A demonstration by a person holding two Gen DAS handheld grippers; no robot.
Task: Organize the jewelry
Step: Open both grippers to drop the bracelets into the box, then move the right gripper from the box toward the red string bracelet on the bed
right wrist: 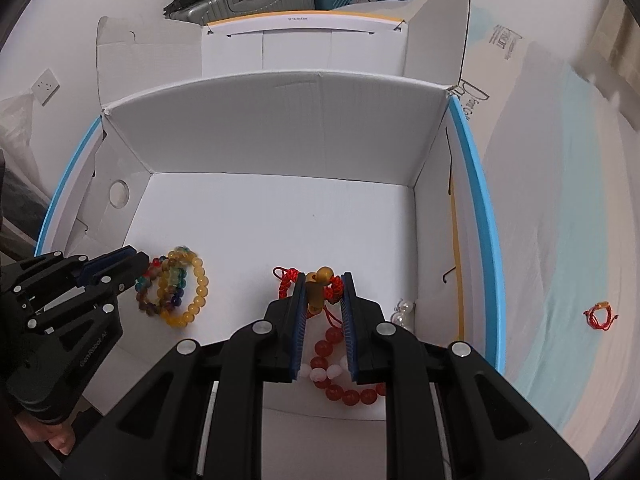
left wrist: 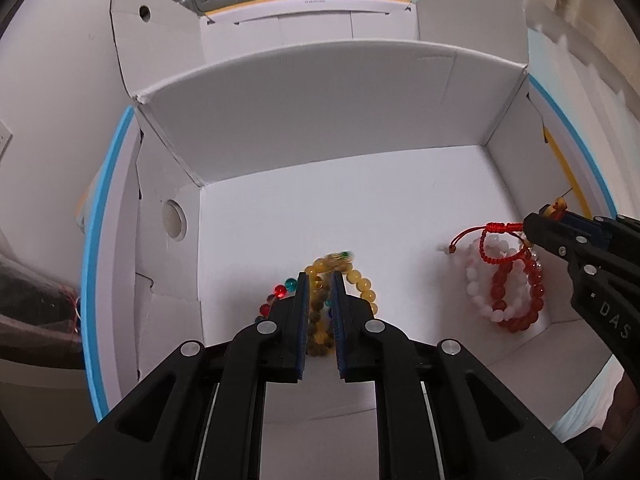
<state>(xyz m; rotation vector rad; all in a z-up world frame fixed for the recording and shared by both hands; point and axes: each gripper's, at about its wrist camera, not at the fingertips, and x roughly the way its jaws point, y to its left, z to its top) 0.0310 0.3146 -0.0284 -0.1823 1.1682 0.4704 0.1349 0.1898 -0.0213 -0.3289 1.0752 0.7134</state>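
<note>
**Both grippers down in the box, placing bracelets**

Step in hand, by the look of it: setting bracelets down on the floor of the white cardboard box [right wrist: 280,128].

Left gripper [left wrist: 320,284]: jaws nearly together, clamped on a brown-beaded bracelet [left wrist: 318,320], low over the near-left floor. Yellow bead bracelet [right wrist: 192,292] and multicolour bead bracelet [right wrist: 154,284] bunched at its tip; cannot tell whether those are held or just lying there.

Right gripper [right wrist: 322,288]: narrow gap, pinching a red cord bracelet [right wrist: 332,286] at its amber bead [right wrist: 323,275]. Red bead bracelet [right wrist: 340,372] and white bead bracelet [right wrist: 324,372] lie beneath, near-right corner.

Next, probably: open both, lift straight up without snagging cord or beads.

One more red cord bracelet on the bedding [right wrist: 600,314], outside right of the box, likely still to fetch.
</note>
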